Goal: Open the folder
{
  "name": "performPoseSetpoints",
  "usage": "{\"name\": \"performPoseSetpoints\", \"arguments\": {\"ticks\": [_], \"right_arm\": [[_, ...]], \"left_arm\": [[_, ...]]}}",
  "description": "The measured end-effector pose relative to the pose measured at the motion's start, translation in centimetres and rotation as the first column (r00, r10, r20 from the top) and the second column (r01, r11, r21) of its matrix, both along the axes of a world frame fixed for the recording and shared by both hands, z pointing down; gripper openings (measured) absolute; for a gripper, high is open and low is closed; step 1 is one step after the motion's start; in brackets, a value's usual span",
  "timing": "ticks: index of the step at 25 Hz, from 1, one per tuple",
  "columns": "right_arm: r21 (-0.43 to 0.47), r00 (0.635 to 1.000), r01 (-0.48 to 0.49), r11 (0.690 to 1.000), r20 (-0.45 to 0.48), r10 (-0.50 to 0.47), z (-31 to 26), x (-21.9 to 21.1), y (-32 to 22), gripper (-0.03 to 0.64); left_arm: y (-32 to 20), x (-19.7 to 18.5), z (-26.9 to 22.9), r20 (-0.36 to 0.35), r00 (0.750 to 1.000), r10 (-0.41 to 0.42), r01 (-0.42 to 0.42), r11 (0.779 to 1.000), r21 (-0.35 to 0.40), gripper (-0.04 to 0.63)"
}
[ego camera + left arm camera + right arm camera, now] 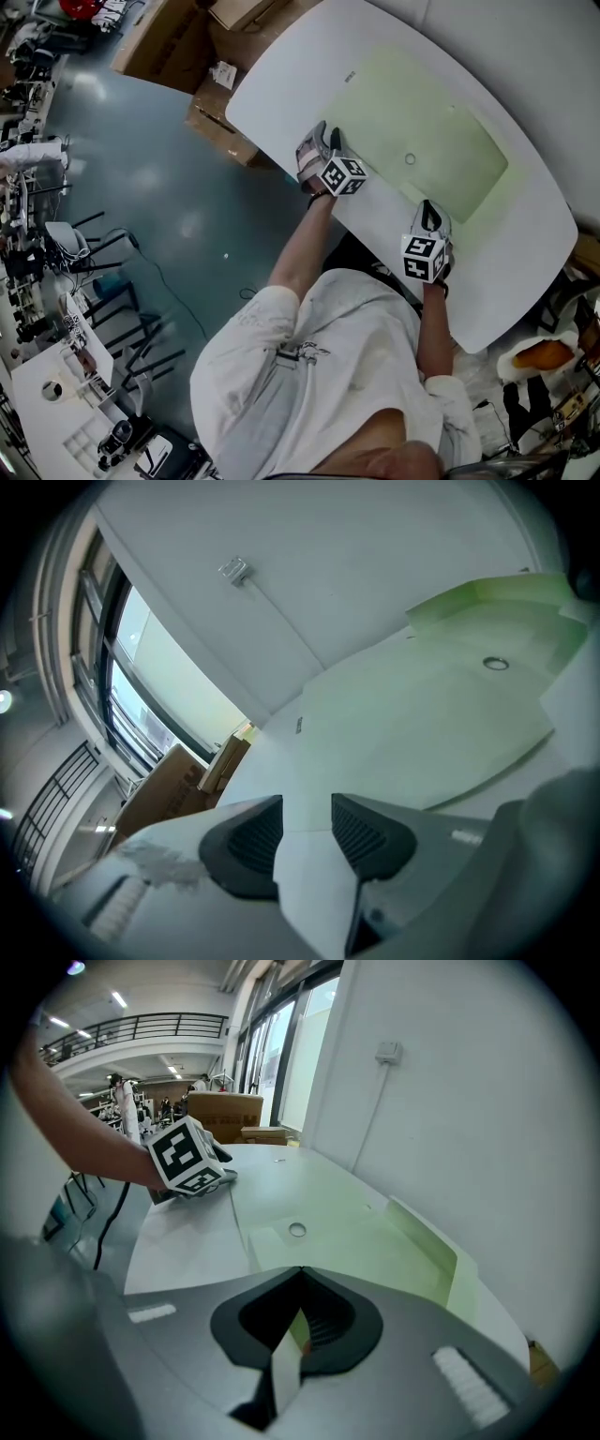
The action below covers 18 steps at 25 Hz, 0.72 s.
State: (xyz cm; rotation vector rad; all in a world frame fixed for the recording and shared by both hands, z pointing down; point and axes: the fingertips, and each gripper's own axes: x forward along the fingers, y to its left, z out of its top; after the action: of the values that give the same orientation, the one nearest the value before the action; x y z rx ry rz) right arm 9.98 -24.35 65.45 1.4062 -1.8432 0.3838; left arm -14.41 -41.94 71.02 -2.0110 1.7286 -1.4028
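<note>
A pale green translucent folder (422, 131) lies flat on the white table (281, 84), with a round snap button (410, 159) on its near part. My left gripper (324, 134) rests at the folder's left near corner. Its jaws stand open (307, 832), and only the white table surface shows between them. My right gripper (429, 216) sits at the folder's near right edge. It is shut (300, 1274), and a thin pale sheet of the folder (347, 1232) stands pinched between its pads. The folder's (422, 724) far flap stands up a little.
Cardboard boxes (216, 56) stand on the floor past the table's left end. The table's curved edge (281, 164) runs just below both grippers. A white wall (450, 1101) with a small socket rises behind the table. Chairs and workbenches (56, 281) fill the far left.
</note>
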Motion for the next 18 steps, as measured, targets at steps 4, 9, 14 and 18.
{"name": "performPoseSetpoints", "arguments": {"ticks": [4, 9, 14, 18], "right_arm": [[-0.004, 1.0, 0.001, 1.0, 0.003, -0.001, -0.15, -0.19, 0.06, 0.002], [-0.006, 1.0, 0.004, 1.0, 0.005, -0.004, -0.26, -0.02, 0.2, 0.002], [-0.007, 1.0, 0.006, 1.0, 0.008, -0.006, -0.02, -0.02, 0.15, 0.002], [-0.007, 1.0, 0.013, 1.0, 0.007, -0.013, -0.17, 0.1, 0.13, 0.002]], "left_arm": [[0.3, 0.07, 0.07, -0.001, 1.0, 0.018, -0.018, 1.0, -0.01, 0.156], [0.63, 0.49, -0.04, 0.013, 0.999, 0.034, -0.034, 0.999, -0.01, 0.144], [0.61, 0.56, 0.42, -0.002, 0.999, 0.032, -0.032, 0.999, -0.022, 0.136], [0.9, 0.55, 0.75, -0.07, 0.998, 0.005, -0.009, 0.998, -0.063, 0.11]]}}
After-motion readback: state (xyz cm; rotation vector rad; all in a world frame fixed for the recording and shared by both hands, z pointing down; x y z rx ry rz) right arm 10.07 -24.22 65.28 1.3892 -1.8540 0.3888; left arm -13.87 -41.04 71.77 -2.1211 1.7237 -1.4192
